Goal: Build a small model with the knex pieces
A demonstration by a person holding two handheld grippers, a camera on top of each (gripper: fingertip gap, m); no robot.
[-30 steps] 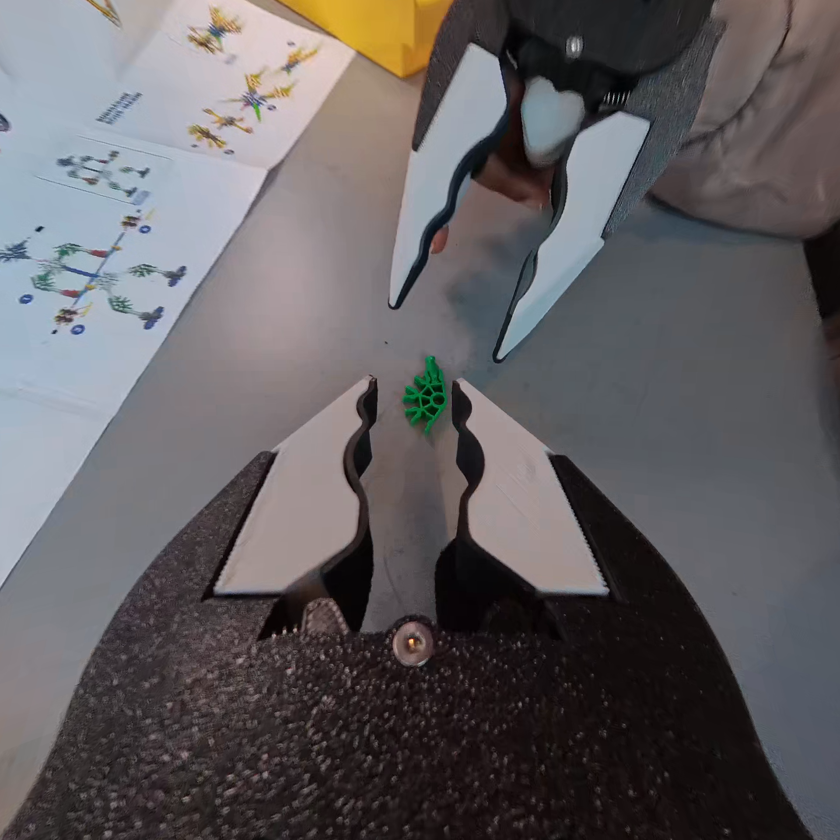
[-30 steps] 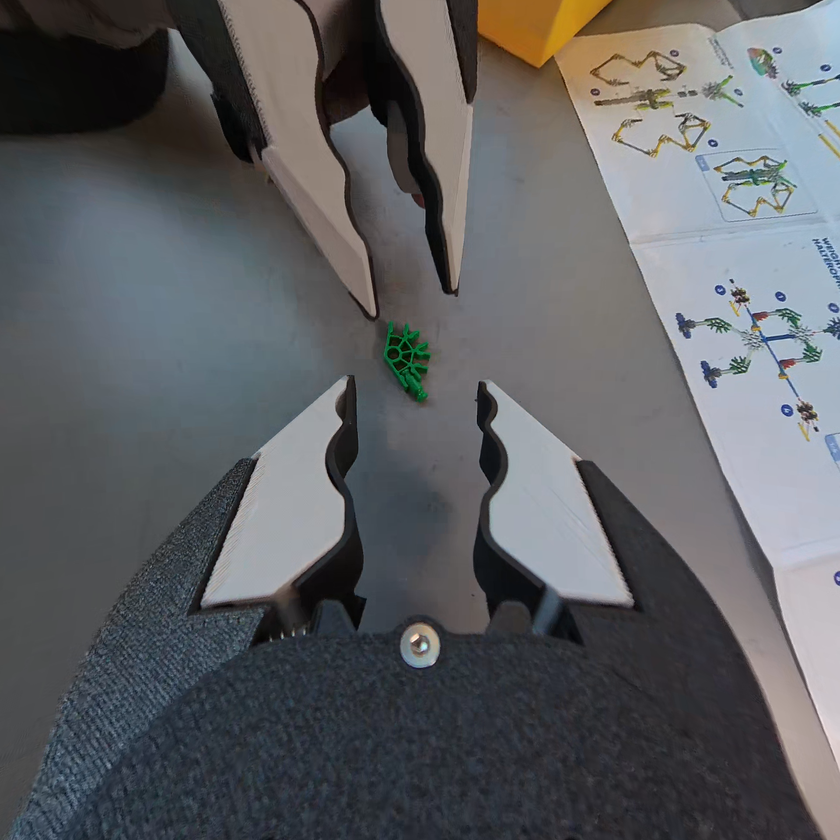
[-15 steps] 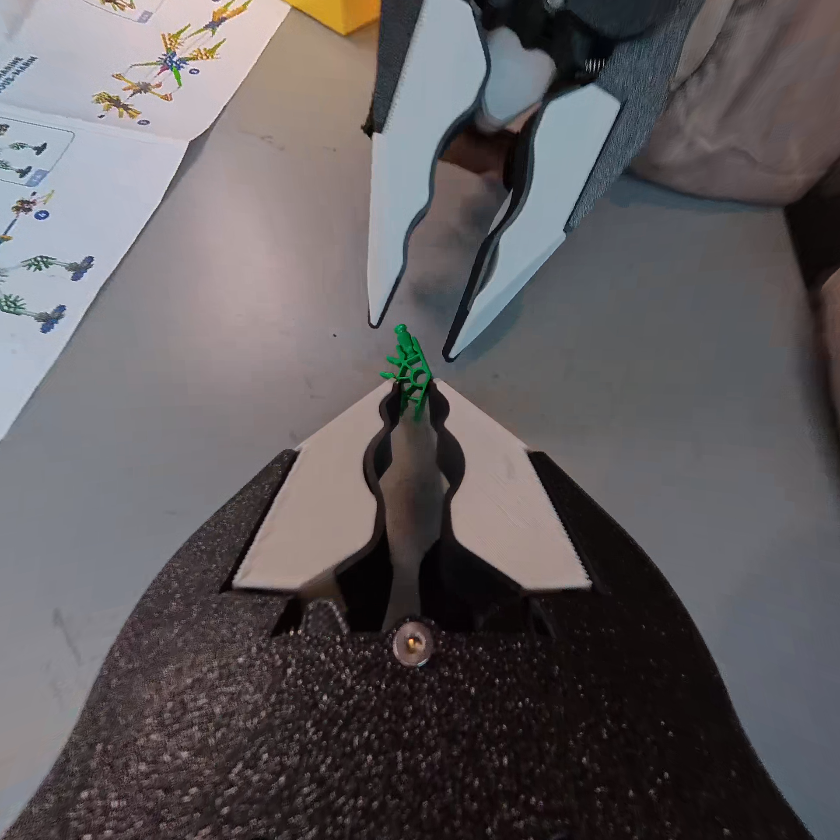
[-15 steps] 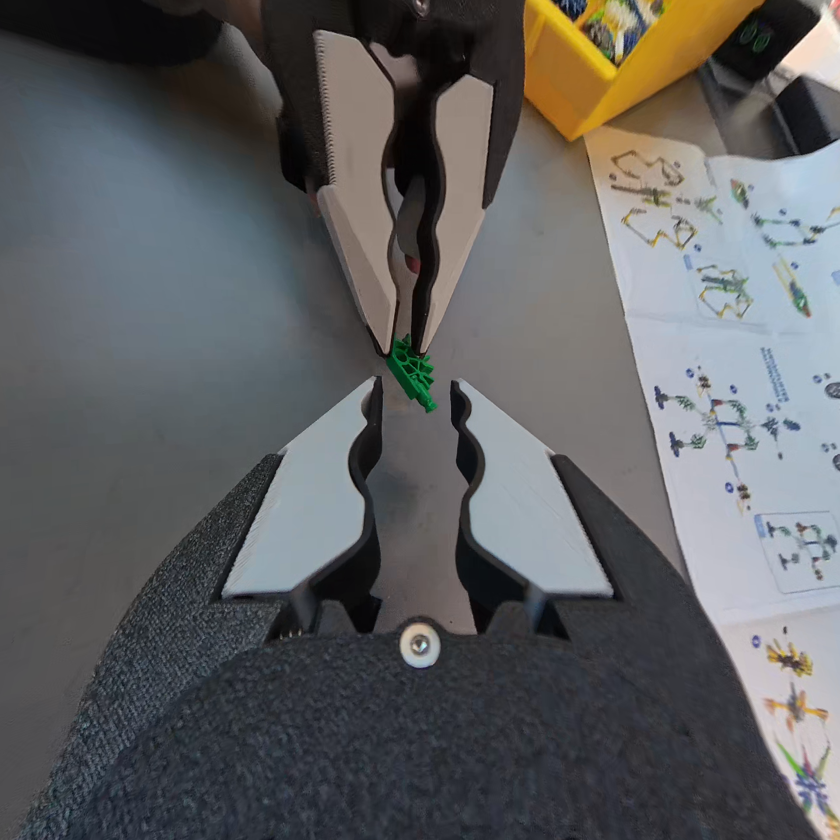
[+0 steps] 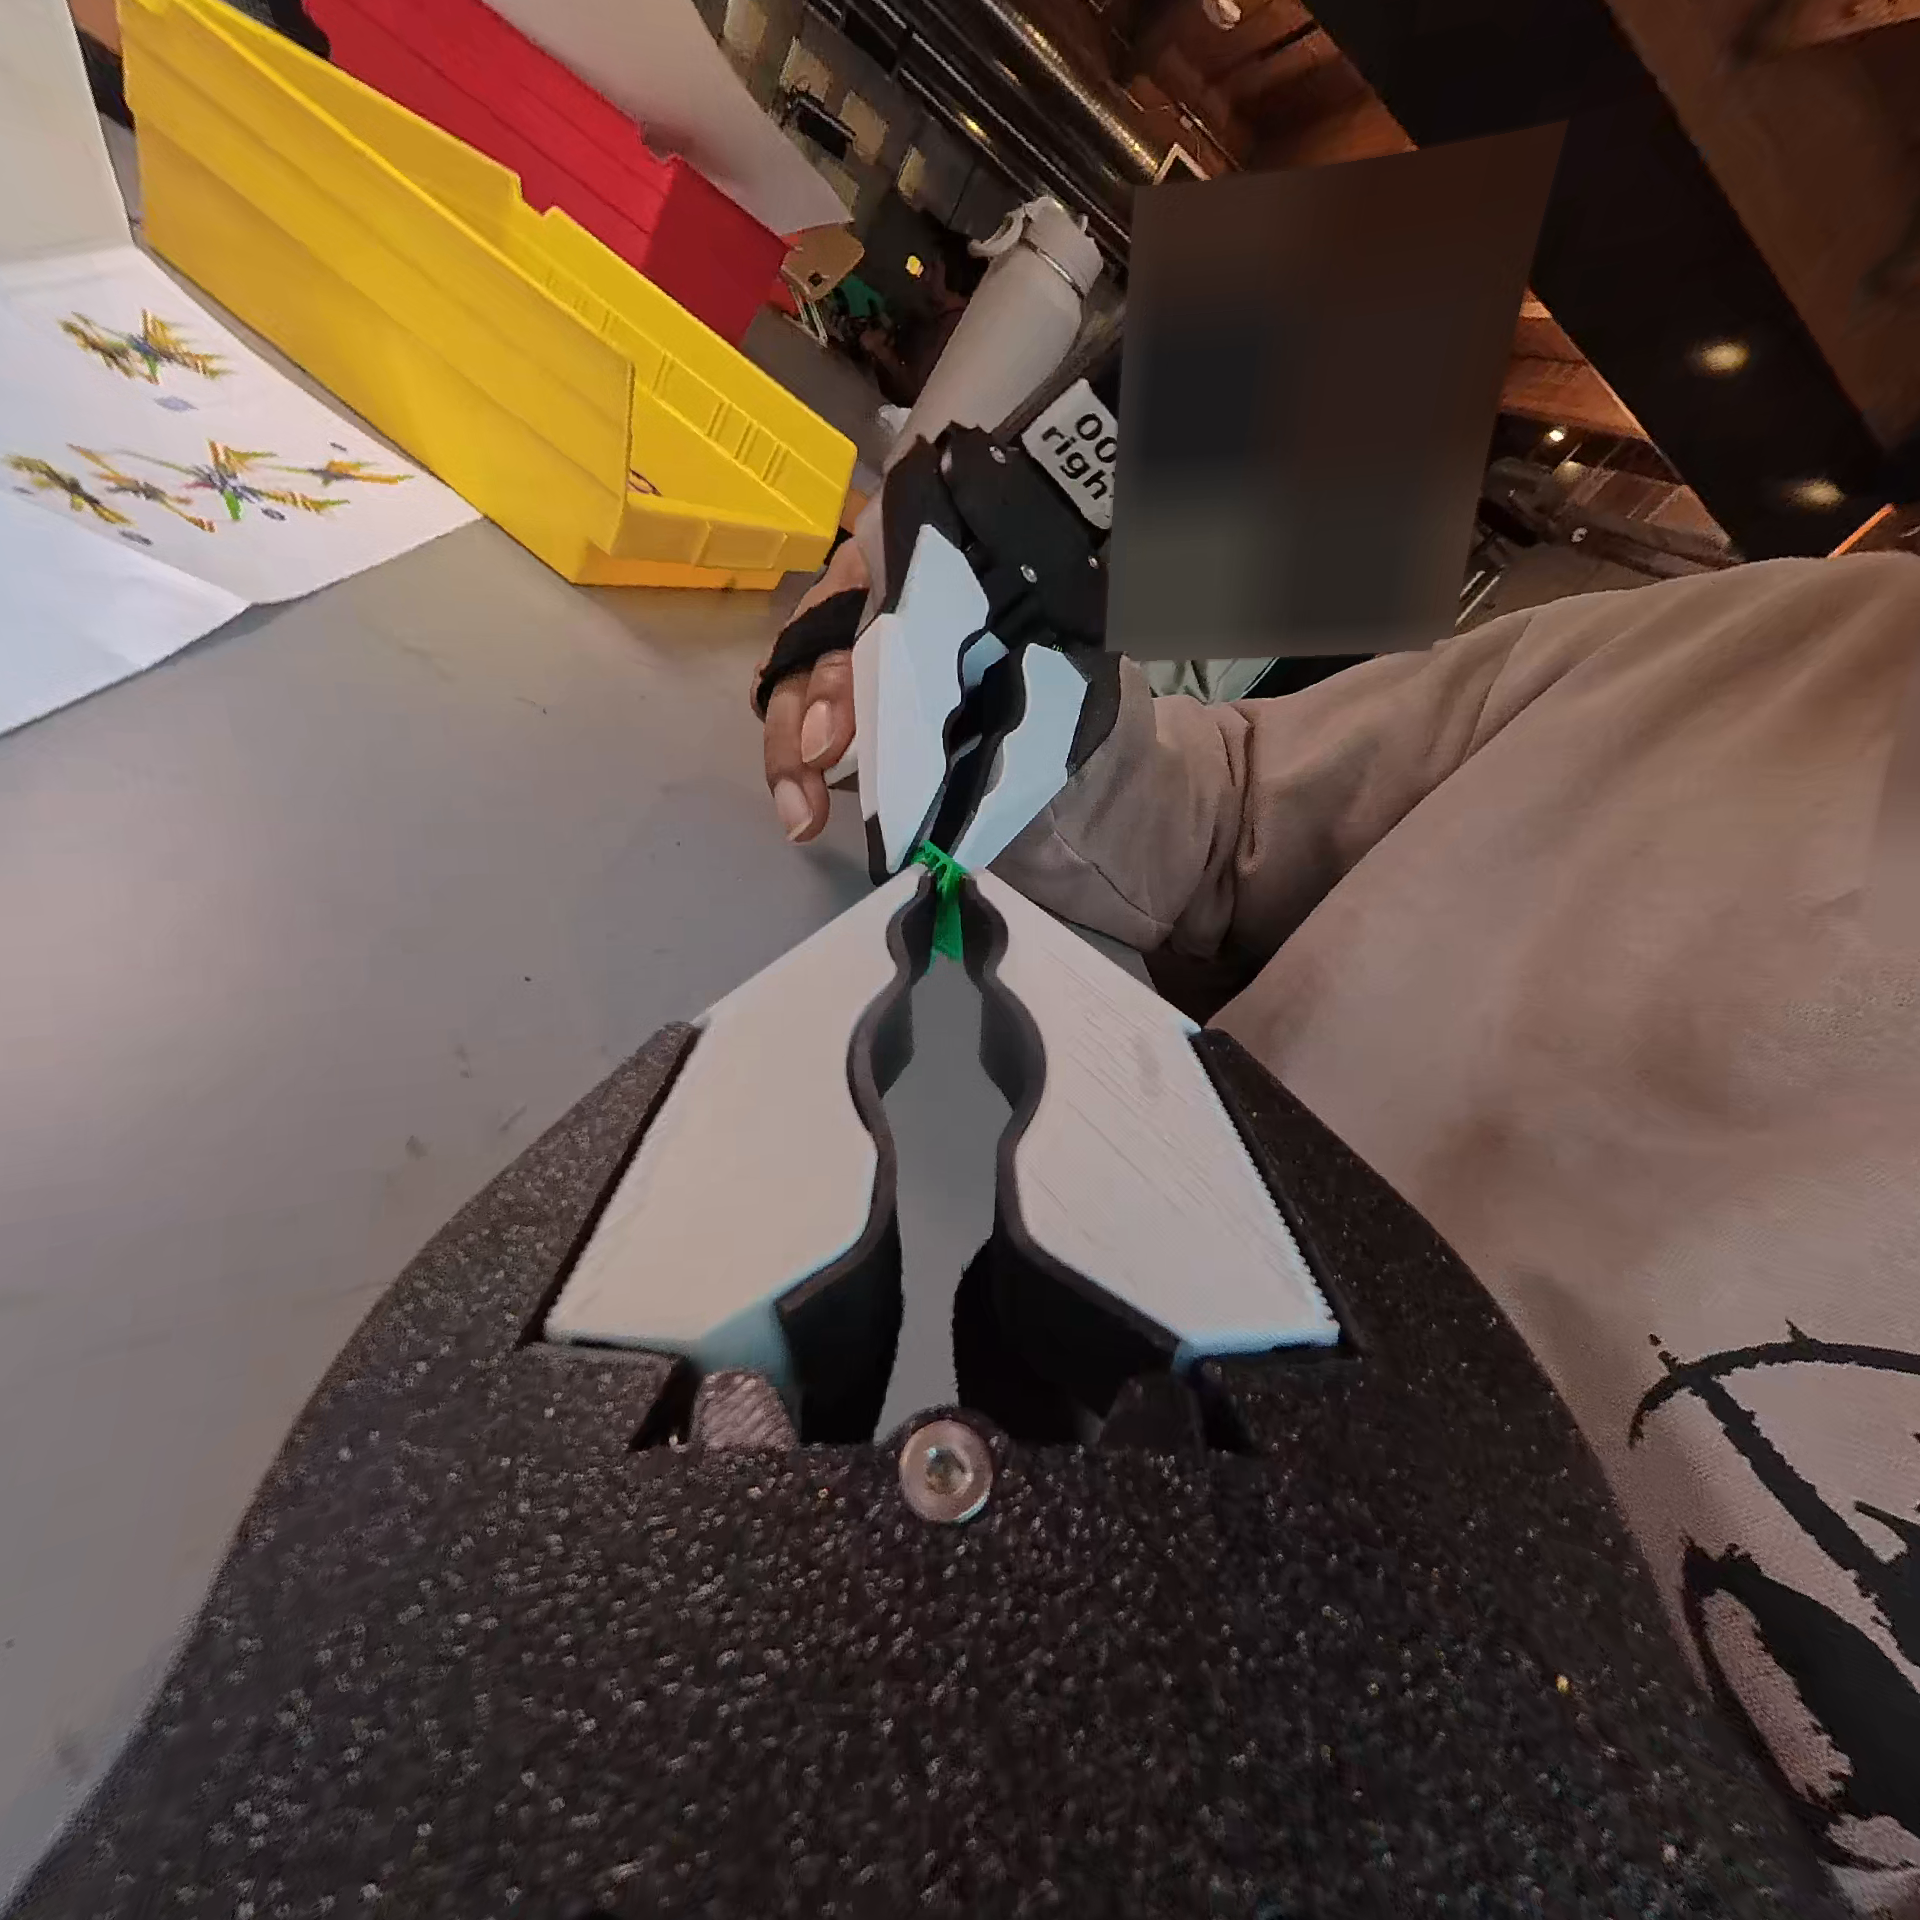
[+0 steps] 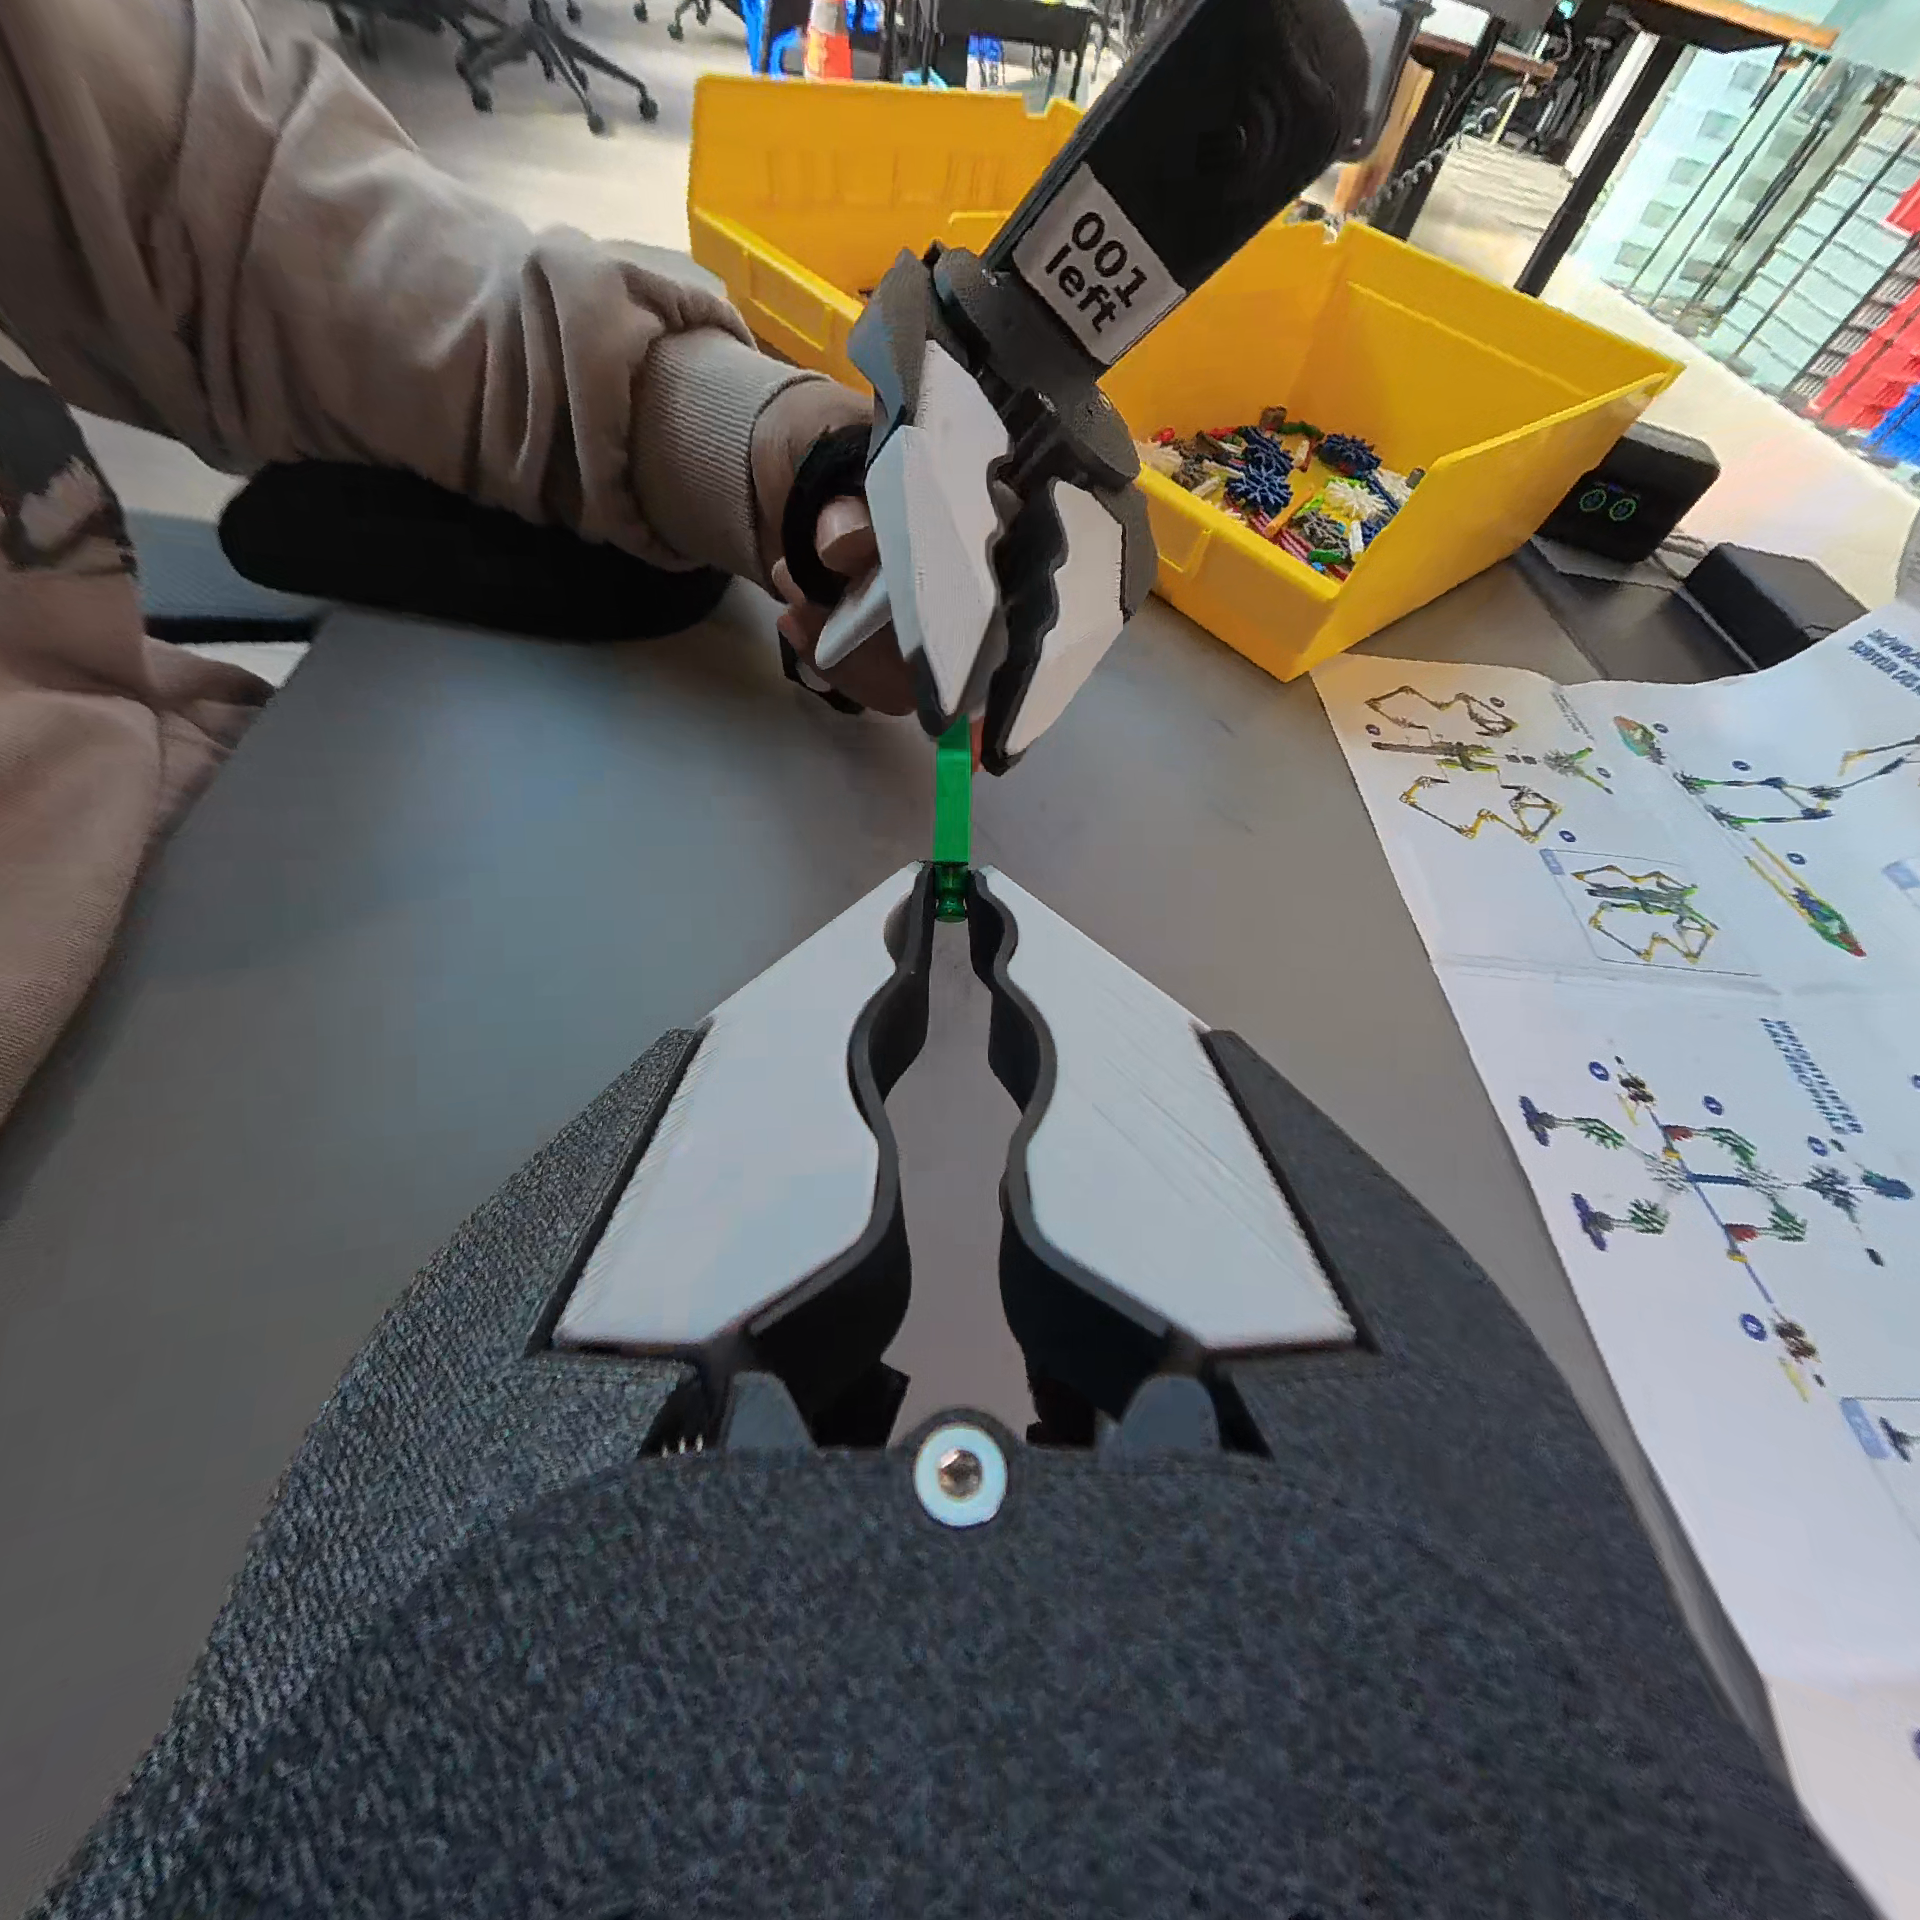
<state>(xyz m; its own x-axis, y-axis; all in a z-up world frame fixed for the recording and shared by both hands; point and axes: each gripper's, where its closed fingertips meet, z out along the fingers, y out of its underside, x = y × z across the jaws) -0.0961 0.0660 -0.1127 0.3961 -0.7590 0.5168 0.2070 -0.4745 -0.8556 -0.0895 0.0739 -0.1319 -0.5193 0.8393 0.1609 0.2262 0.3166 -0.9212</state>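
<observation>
I see my left claw (image 5: pixel 943 891) closed on one end of a small green plastic piece (image 6: pixel 951 805), and my right claw (image 6: pixel 948 885) closed on its other end. The piece is held in the air above the grey worktop (image 6: pixel 520 831). Behind the piece stands a yellow bin (image 6: pixel 1403 436); instruction sheets (image 6: pixel 1662 935) lie to the right of it.

**Piece pinched between two grippers above the table**

The small green plastic construction piece (image 6: pixel 952 800) spans the left gripper (image 6: pixel 971 743) and right gripper (image 6: pixel 948 883), above the grey table (image 6: pixel 520 831). Behind stands the yellow plastic bin (image 6: pixel 1403 343); the white instruction sheet (image 6: pixel 1662 935) lies right.
</observation>
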